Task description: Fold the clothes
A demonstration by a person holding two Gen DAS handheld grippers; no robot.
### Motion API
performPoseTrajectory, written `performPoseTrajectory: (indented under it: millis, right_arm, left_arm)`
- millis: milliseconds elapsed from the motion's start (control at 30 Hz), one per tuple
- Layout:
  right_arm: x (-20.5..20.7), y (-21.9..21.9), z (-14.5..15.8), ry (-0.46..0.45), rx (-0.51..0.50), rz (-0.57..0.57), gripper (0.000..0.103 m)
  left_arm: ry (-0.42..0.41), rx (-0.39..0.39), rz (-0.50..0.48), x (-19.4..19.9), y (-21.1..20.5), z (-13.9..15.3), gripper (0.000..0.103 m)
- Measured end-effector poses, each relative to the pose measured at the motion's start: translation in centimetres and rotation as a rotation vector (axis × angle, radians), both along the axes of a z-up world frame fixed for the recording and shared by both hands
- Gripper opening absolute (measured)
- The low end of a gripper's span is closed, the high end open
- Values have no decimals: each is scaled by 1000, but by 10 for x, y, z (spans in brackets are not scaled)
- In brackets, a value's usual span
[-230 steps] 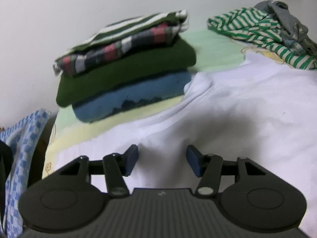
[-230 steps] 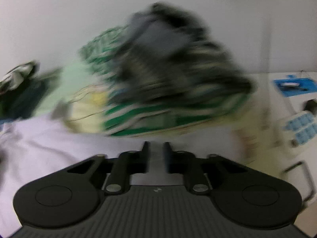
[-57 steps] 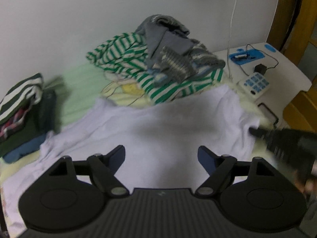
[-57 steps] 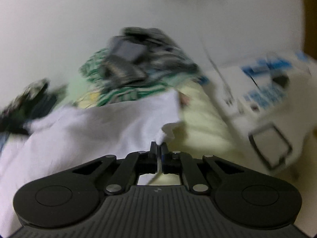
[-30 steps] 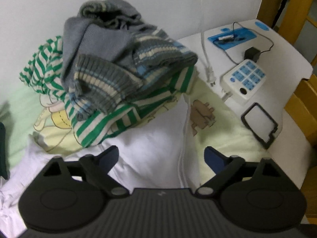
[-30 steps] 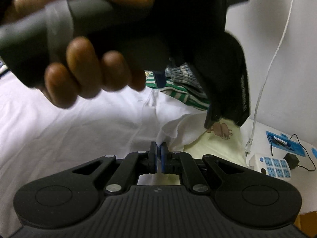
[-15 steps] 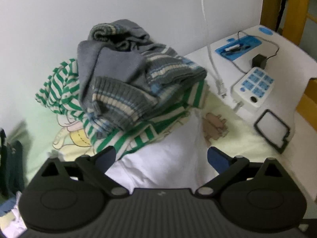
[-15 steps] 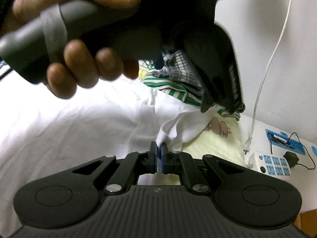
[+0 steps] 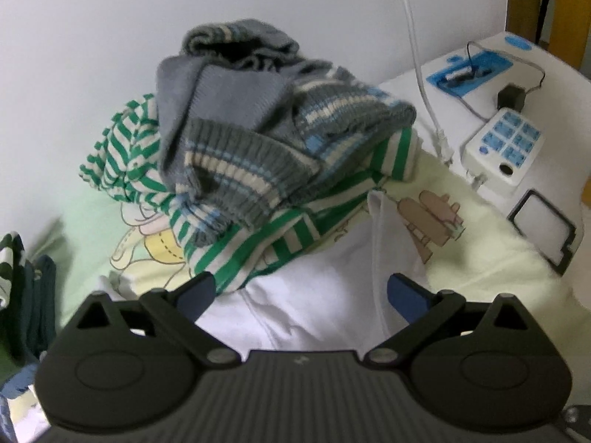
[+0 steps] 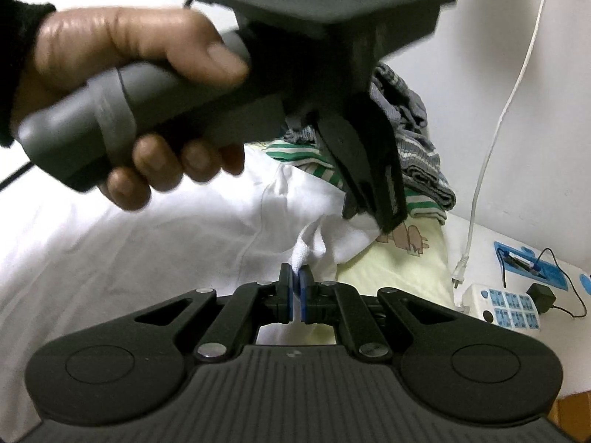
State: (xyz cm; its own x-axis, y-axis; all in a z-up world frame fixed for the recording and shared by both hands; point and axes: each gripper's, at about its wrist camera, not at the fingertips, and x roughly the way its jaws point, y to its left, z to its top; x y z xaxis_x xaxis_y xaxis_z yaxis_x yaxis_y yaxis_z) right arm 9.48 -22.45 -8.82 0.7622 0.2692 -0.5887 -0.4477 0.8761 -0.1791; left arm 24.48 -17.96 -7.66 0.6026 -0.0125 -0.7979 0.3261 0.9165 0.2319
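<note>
Right wrist view: right gripper (image 10: 296, 288) pinches the white garment's (image 10: 155, 243) edge; left gripper (image 9: 299, 291), its 2 fingers spread, hovers above that cloth.

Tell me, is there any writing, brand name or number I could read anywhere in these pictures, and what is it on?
No text can be read in either view.
White keypad box: blue squares, any markings too small to read.
Blue tray: no legible label.
Left gripper and right gripper: only a tiny pale mark on each body, unreadable.
Bedsheet: cartoon drawings, no words visible.
</note>
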Motion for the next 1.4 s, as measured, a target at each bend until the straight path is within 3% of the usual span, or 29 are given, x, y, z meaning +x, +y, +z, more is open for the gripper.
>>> performPoseTrajectory:
  millis: [233, 400, 533, 1000, 1200, 1400]
  right_arm:
    - [-3, -3, 1, -7, 3, 1, 3]
    - [-6, -5, 1, -14, 4, 5, 3]
    - [-7, -5, 0, -20, -4, 12, 3]
    - [-11, -3, 0, -41, -17, 20, 3]
    - [-12, -3, -2, -47, -20, 22, 3]
    - [-13, -5, -2, -44, -17, 11, 3]
  left_arm:
    - [53, -29, 62, 10, 14, -8, 100]
    - [128, -78, 62, 11, 16, -20, 100]
    - [141, -76, 51, 10, 10, -24, 100]
    - [117, -45, 37, -2, 9, -27, 101]
    - [4, 33, 61, -5, 11, -26, 101]
    - [44, -117, 16, -7, 18, -22, 100]
